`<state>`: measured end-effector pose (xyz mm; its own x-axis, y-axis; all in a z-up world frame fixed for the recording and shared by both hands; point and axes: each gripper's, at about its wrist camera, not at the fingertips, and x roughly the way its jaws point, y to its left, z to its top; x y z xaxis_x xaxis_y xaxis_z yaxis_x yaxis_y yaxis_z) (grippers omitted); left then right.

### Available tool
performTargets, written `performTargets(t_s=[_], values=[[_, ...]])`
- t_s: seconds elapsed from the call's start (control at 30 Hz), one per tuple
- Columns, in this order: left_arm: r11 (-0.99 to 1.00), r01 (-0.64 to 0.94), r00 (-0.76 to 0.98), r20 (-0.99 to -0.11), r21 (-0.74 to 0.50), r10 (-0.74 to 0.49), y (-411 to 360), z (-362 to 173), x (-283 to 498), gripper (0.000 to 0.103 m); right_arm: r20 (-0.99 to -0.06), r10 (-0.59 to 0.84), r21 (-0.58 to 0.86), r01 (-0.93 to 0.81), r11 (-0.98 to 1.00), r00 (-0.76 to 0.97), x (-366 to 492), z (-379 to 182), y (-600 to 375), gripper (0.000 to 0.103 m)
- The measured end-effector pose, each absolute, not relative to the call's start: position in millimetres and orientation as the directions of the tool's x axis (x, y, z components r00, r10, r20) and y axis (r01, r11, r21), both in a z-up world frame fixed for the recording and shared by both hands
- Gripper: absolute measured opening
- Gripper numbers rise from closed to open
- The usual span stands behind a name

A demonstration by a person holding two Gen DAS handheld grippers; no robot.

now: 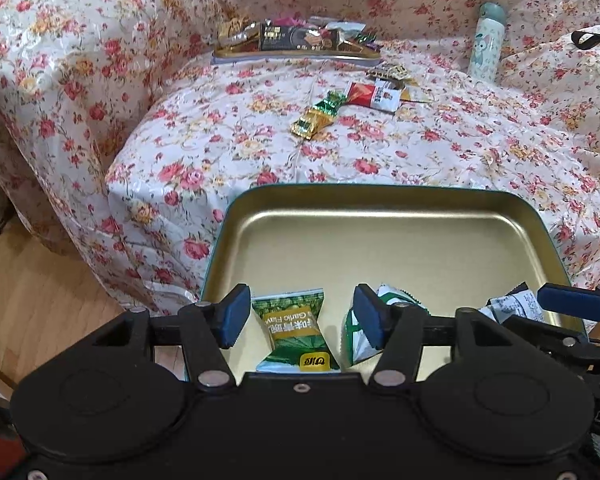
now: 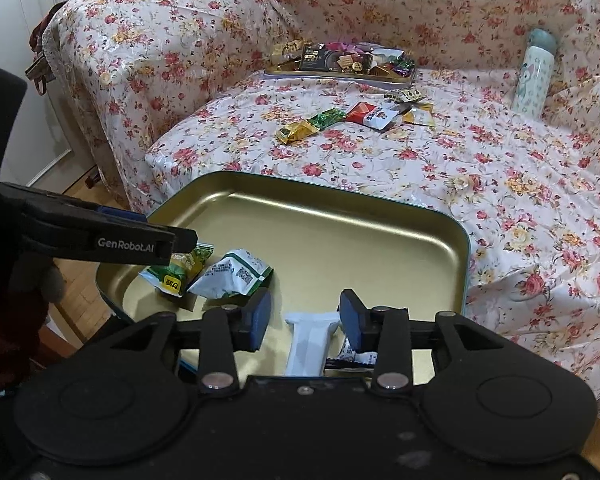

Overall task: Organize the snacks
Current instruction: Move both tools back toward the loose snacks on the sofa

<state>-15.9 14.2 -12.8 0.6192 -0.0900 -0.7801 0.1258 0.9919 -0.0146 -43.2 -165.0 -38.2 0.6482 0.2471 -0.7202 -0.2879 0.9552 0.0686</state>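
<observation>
A home living room: a sofa [image 2: 380, 20] draped in a flowered cover [image 1: 228, 148], a wooden floor [image 1: 32, 292], snacks scattered about.

My two claws hang over the near tin tray [image 1: 380, 200], which holds three snack packets [image 2: 232, 276]. Loose snacks [image 1: 352, 108] lie on the sofa seat [image 1: 460, 152] behind it; a filled tray [image 1: 292, 54] sits at the seat's back edge.

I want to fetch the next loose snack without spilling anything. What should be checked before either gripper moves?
1. Left gripper open, nothing held: ok.
2. Right gripper open, nothing held: ok.
3. Gold tin has bare floor: ok.
4. Green garlic packet lies inside the tin: ok.
5. Loose snacks such as the red-white packet lie unobstructed on the sofa: ok.
6. Tin steady on the sofa edge: cannot tell.
</observation>
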Motion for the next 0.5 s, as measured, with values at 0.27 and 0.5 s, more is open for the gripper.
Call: performTargets(t_s=[0.27, 0.5], values=[[0.989, 0.148, 0.689, -0.719, 0.01, -0.095, 12, 0, -19, 0.068, -0.704, 0.222, 0.071, -0.243, 0.967, 0.675, -39, -35, -173, 0.058], [0.989, 0.143, 0.766, -0.637, 0.028, -0.093, 15, 17, -7, 0.074, -0.652, 0.19, 0.079, -0.184, 0.98, 0.734, -25, -24, -179, 0.067]])
